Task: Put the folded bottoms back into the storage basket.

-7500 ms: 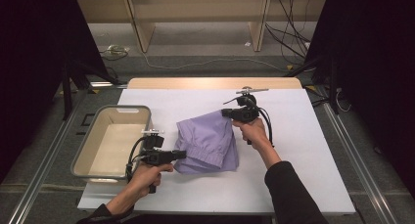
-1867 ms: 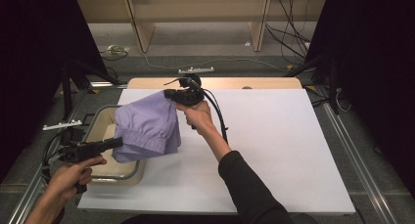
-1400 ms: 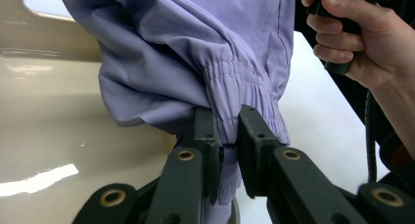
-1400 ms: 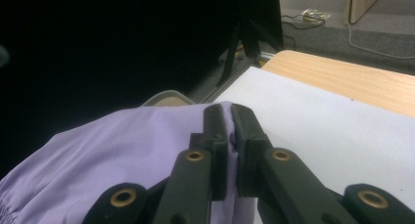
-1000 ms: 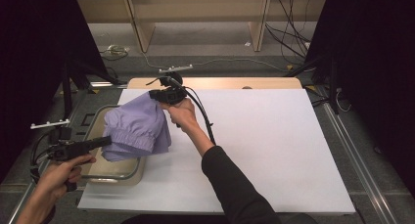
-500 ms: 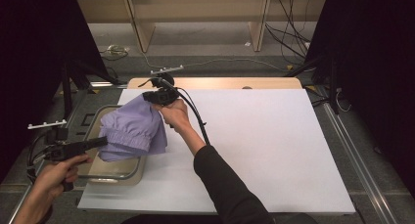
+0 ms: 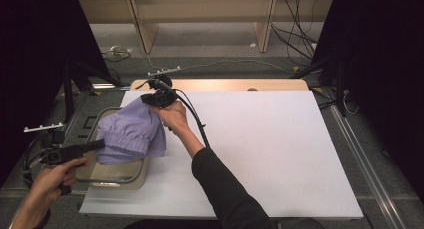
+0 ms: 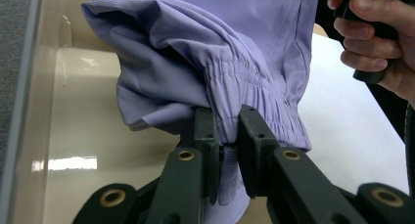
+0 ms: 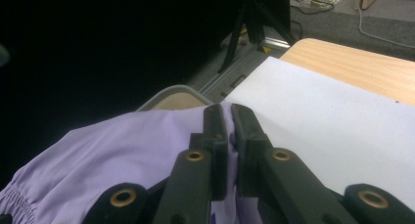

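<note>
A folded lilac garment (image 7: 131, 132) with an elastic waistband hangs in the air over a beige tub (image 7: 115, 175) at the table's left edge. My right gripper (image 7: 149, 97) is shut on the garment's top corner (image 9: 147, 150), its jaws pinching the cloth. My left gripper (image 7: 100, 144) comes in from the left, level, and is shut on the gathered elastic hem (image 8: 230, 126). Below the cloth in the left gripper view lies the tub's bare floor (image 8: 83, 150). The right hand (image 8: 377, 43) shows at the top right of that view.
The white table cover (image 7: 270, 144) stretches wide to the right of the tub. A wooden strip (image 7: 225, 85) runs along the far edge. Cables trail on the floor beyond, and dark curtains stand on both sides. The right gripper's cable (image 7: 197, 124) runs along the forearm.
The right hand has carried the garment further left, from the table's middle to above the tub. The left gripper, apart from the cloth one second ago, now grips its lower hem.
</note>
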